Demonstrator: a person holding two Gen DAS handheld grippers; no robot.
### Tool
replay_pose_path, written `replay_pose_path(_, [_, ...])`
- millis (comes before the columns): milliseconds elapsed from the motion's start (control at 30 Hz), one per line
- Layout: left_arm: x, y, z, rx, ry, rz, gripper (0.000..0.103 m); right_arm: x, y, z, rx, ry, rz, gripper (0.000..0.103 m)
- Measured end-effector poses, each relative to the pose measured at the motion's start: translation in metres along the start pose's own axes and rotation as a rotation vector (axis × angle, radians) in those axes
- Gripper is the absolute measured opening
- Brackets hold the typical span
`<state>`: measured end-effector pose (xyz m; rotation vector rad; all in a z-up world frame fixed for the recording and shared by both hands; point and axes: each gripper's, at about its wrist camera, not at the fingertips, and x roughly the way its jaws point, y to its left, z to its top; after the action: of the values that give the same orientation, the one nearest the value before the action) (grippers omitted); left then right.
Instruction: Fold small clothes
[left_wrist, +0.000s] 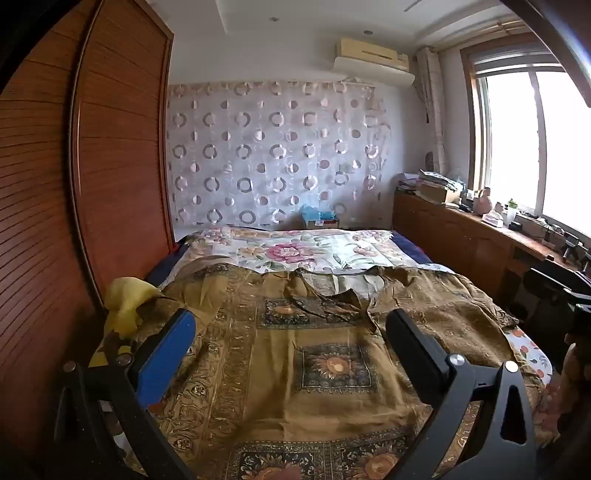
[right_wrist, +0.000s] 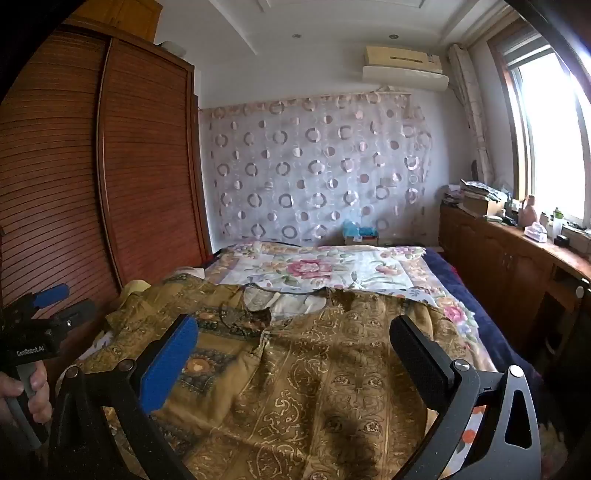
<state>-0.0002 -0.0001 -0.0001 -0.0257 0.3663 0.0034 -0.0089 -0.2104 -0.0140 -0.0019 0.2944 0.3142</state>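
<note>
A mustard-brown patterned garment (left_wrist: 317, 369) (right_wrist: 317, 373) lies spread flat on the bed, its neckline (left_wrist: 325, 295) toward the far side. My left gripper (left_wrist: 291, 332) hovers over the garment's middle, open, with nothing between its blue and black fingers. My right gripper (right_wrist: 295, 339) hangs over the garment's right half, also open and empty. In the right wrist view the left gripper (right_wrist: 55, 302) shows at the far left, held by a hand (right_wrist: 22, 391). A yellow cloth (left_wrist: 125, 302) lies by the garment's left sleeve.
A floral bedsheet (left_wrist: 295, 251) covers the bed beyond the garment. A slatted wooden wardrobe (left_wrist: 74, 184) stands close on the left. A wooden cabinet (left_wrist: 461, 229) with clutter runs under the window on the right. A circle-patterned curtain (left_wrist: 273, 155) hangs on the far wall.
</note>
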Motion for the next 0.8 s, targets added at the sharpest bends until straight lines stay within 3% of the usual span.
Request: replay_pose_path(800, [-0.0055,-0.0023,0.0022,0.014,0.004,-0.006,0.103,-0.0001,-0.0011,-0.0014,-0.003,-0.004,0.003,0.103])
